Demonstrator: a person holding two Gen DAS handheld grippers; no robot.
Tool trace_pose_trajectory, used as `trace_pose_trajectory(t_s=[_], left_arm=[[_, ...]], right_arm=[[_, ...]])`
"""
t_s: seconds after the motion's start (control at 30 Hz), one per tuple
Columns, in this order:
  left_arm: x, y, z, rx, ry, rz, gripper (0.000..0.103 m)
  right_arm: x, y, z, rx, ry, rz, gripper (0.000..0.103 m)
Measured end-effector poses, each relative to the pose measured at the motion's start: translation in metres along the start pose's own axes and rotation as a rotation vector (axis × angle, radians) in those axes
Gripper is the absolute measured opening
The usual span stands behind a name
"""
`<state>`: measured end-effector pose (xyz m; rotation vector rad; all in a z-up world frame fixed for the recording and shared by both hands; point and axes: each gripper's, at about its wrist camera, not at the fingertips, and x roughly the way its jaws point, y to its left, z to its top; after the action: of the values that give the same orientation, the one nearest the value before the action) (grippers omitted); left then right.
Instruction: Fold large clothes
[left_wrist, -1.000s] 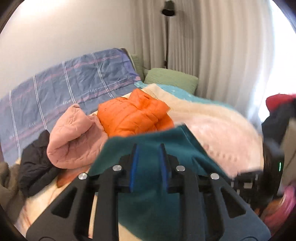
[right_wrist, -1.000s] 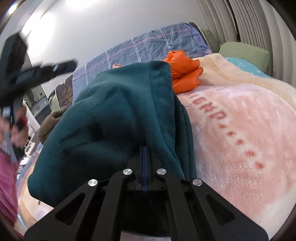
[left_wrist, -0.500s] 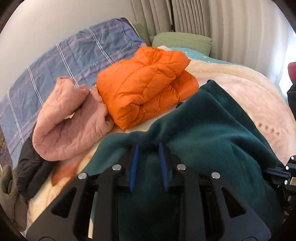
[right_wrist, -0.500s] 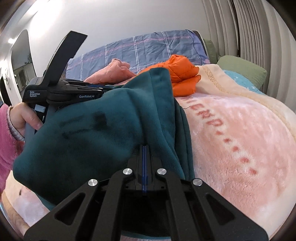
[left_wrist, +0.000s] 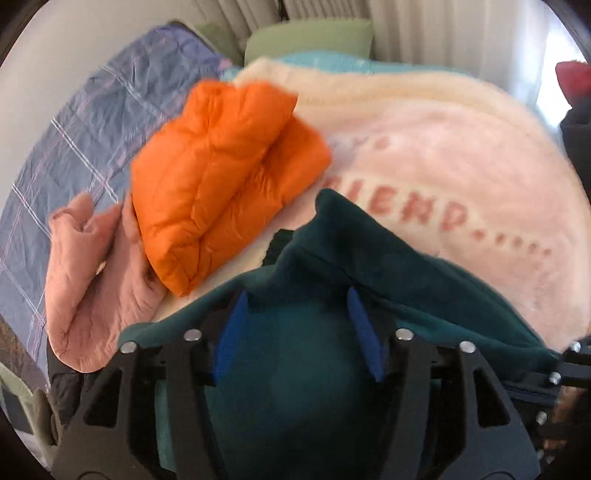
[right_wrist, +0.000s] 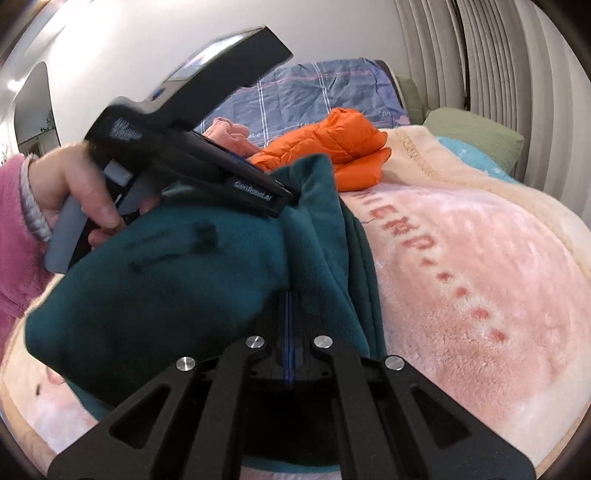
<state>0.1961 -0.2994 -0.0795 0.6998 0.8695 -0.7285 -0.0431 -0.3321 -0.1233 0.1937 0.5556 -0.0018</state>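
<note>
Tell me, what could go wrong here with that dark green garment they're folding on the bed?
The left gripper is opening over the green fleece, so the fold it just laid may spring back or slump. The right gripper is shut on the fleece's edge; any tug could drag the fold askew on the fluffy pink blanket. The folded orange jacket lies close by, so a sweeping hand could knock it.
</note>
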Motion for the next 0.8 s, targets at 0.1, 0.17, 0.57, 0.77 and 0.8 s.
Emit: trace_pose_trajectory(t_s=[0.1, 0.17, 0.57, 0.77, 0.8], left_arm=[[0.001, 0.001, 0.000, 0.001, 0.006, 0.014, 0.062], [-0.001, 0.001, -0.004, -0.006, -0.013, 0.018, 0.062], [-0.099, 0.004, -0.049, -0.116, -0.277, 0.109, 0.070], [-0.166, -0.002, -0.158, -0.206, -0.362, 0.084, 0.083], [-0.171, -0.012, -0.180, -0.202, -0.352, 0.095, 0.085]], right_arm=[[0.000, -0.002, 0.001, 0.019, 0.002, 0.013, 0.000], [-0.001, -0.003, 0.000, 0.028, 0.000, 0.020, 0.000], [0.002, -0.009, 0.002, 0.032, 0.012, 0.041, 0.000], [0.002, -0.015, 0.002, 0.066, 0.009, 0.087, 0.000], [0.001, -0.015, 0.002, 0.066, 0.009, 0.087, 0.000]])
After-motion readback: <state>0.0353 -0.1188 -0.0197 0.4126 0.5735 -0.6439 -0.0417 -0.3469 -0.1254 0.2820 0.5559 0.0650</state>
